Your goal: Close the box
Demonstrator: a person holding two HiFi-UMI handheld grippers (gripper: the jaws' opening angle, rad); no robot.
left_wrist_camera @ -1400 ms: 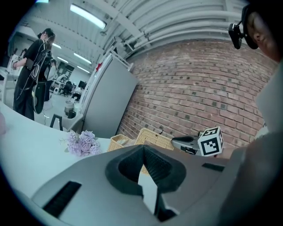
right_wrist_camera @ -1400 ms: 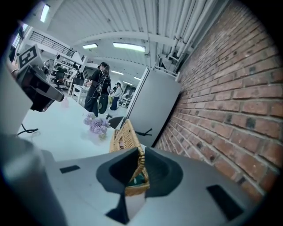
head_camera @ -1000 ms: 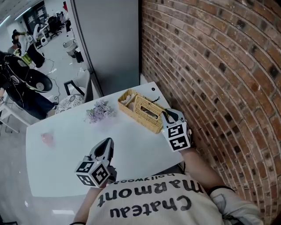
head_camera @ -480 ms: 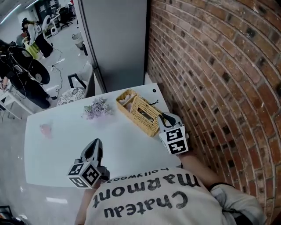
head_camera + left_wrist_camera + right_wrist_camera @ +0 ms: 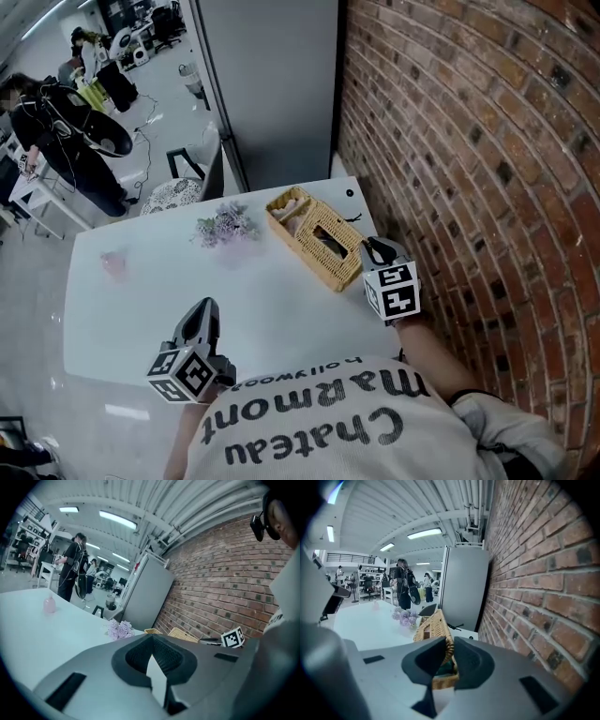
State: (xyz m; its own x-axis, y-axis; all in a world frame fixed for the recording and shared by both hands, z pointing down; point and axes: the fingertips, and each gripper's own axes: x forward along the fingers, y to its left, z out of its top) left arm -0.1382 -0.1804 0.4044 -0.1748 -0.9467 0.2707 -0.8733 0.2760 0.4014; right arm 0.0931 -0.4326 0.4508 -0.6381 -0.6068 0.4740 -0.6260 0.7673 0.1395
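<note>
Straw-coloured woven wicker box (image 5: 314,239) lies at 1 o'clock on the white table (image 5: 141,300); the right gripper (image 5: 377,250) pinches its raised lid (image 5: 436,623) at the edge. At 7 o'clock the left gripper (image 5: 201,311) is closed, empty.

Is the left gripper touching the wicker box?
Apart. The head view shows the left gripper at the near side, with bare white table between it and the wicker box.
</note>
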